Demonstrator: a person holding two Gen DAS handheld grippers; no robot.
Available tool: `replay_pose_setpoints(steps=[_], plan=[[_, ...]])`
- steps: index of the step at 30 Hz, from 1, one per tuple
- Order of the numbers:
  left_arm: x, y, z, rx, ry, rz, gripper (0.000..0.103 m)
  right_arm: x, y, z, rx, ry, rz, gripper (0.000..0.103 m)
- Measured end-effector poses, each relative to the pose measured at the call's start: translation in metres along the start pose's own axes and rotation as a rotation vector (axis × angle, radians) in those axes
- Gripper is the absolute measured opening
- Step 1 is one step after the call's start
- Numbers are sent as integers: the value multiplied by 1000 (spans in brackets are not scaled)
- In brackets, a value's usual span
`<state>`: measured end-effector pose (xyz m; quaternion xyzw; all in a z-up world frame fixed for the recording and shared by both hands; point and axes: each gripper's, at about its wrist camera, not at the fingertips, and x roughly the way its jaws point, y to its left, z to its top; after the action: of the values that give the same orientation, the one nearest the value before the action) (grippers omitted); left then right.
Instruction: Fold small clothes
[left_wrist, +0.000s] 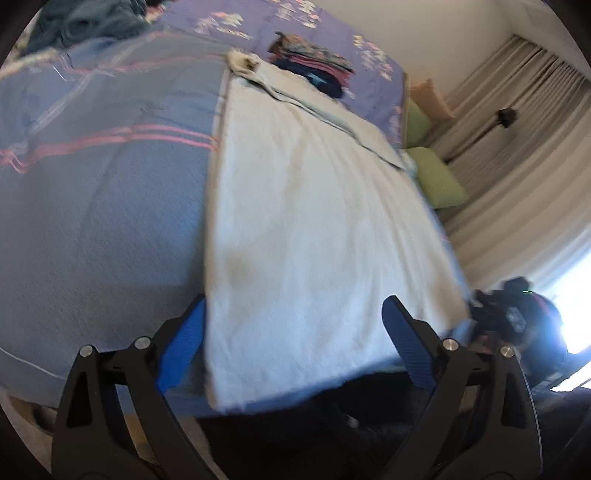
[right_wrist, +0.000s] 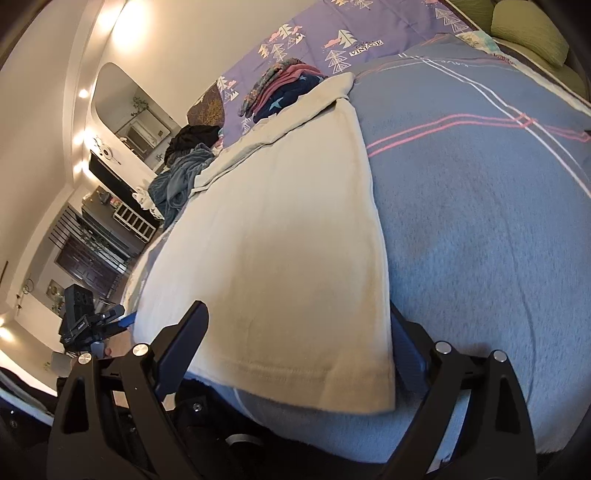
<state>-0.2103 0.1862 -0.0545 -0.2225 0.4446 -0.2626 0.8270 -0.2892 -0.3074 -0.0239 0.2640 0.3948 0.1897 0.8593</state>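
A cream-white garment (left_wrist: 314, 221) lies spread flat on the blue blanket (left_wrist: 92, 221) of a bed, its hem at the near edge. My left gripper (left_wrist: 295, 347) is open, its blue-padded fingers straddling the garment's near left corner. In the right wrist view the same garment (right_wrist: 280, 240) lies on the blanket (right_wrist: 480, 240), and my right gripper (right_wrist: 299, 354) is open with its fingers on either side of the near right corner of the hem. Neither gripper holds the cloth.
A stack of folded clothes (left_wrist: 314, 62) sits at the far end of the garment; it also shows in the right wrist view (right_wrist: 280, 88). A heap of dark and teal clothes (right_wrist: 184, 166) lies on the bed. Green pillows (left_wrist: 436, 177) and curtains (left_wrist: 517, 147) are to the right.
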Motion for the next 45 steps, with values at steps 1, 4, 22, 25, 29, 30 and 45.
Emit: replay_pose_setpoints(steps=[1, 4, 22, 25, 29, 30, 45], plan=[[-1, 2, -3, -16, 11, -30, 95, -1, -1, -1, 2, 1, 5, 92], [-3, 11, -6, -59, 11, -82, 94, -3, -3, -1, 14, 2, 22, 92], [16, 19, -1, -104, 44, -183, 49, -8, -12, -2, 67, -2, 39, 74], [19, 24, -2, -129, 38, -186, 36, -11, -20, -4, 92, -12, 43, 58], [16, 32, -6, -156, 35, -176, 17, -14, -33, -8, 144, -22, 77, 33], [16, 35, -6, -162, 35, -175, 15, -15, -36, -9, 156, -21, 85, 28], [1, 42, 7, -201, -45, -307, 10, -26, -32, -2, 217, -130, 261, 10]])
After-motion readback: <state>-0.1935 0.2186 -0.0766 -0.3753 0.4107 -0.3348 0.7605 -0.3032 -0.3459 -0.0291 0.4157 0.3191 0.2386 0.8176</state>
